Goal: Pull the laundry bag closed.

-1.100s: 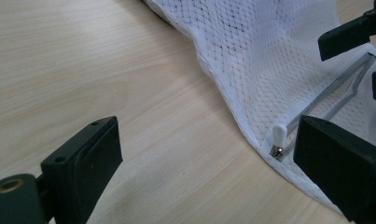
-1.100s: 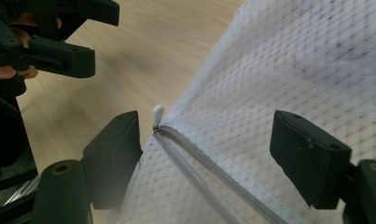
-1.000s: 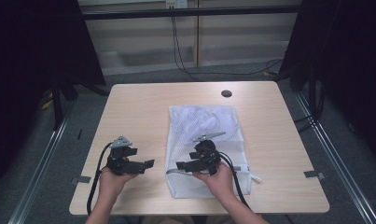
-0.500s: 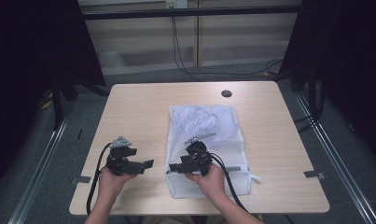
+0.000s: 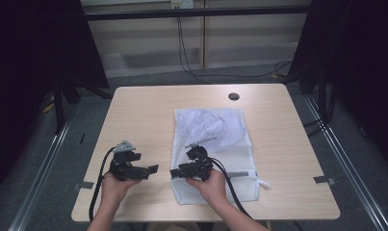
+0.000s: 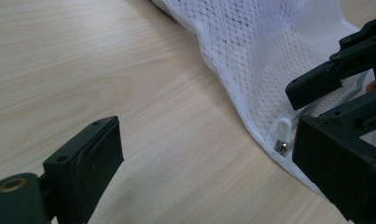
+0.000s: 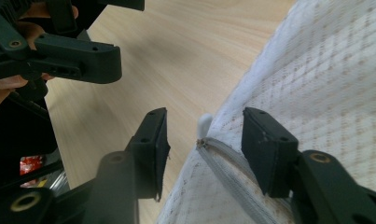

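Observation:
A white mesh laundry bag (image 5: 215, 139) lies flat on the wooden table (image 5: 143, 115), right of centre. Its white zipper pull (image 7: 204, 123) sits at the bag's near left edge, at the end of the zipper (image 7: 227, 158). My right gripper (image 7: 206, 144) points left at that edge. Its jaws have just been closing, and the pull sits between them with a gap on both sides. From above, the right gripper (image 5: 176, 173) rests over the bag's lower left corner. My left gripper (image 5: 153, 169) hovers just left of the bag, open on nothing, facing the pull (image 6: 283, 128).
A round dark grommet (image 5: 234, 96) sits near the table's far edge. Black cables trail from both grippers toward the front edge. Metal floor rails (image 5: 47, 159) run along both sides of the table. Bare wood lies left of the bag (image 6: 269, 51).
My right gripper has slid left across the bag to its left edge, and its jaws stand narrower. The left gripper has stayed where it was.

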`<state>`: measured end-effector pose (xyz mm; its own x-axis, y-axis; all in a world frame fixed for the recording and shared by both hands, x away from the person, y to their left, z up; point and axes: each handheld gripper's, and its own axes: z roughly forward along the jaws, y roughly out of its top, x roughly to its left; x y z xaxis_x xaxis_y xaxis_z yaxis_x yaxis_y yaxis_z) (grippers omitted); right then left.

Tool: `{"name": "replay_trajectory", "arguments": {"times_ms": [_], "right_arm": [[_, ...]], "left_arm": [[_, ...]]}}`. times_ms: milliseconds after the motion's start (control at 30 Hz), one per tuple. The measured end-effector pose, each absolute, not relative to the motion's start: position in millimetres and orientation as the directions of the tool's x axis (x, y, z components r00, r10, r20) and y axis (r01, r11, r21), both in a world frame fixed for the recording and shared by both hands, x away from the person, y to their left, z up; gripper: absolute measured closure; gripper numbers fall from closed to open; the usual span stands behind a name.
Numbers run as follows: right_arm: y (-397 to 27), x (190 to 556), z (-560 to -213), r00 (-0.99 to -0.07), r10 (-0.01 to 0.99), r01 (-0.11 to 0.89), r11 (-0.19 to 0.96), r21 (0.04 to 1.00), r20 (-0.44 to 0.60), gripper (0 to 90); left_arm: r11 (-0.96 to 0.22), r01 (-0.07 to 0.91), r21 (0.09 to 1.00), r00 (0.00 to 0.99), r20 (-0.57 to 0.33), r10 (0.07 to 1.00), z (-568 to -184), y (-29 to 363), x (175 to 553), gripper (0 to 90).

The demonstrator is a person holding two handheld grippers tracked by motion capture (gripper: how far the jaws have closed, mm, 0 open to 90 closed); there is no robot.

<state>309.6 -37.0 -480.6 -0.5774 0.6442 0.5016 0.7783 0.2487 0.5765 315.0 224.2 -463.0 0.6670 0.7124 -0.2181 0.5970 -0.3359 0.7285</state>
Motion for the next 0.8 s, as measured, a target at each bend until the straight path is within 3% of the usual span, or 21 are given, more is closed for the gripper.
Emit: {"name": "replay_trajectory", "arguments": {"times_ms": [533,800], "right_arm": [[-23.6,316.5,-484.4,-0.562,0.65,0.797,0.261,0.544,0.511,62.7],[-21.5,317.5,-487.2,-0.562,0.651,0.801,0.276,0.531,0.51,72.9]], "left_arm": [[-0.338,0.595,0.729,0.666,-0.213,0.715,-462.6,225.2,315.0,8.6],[-0.336,0.595,0.73,0.664,-0.212,0.717,-462.8,224.3,314.9,8.7]]}}
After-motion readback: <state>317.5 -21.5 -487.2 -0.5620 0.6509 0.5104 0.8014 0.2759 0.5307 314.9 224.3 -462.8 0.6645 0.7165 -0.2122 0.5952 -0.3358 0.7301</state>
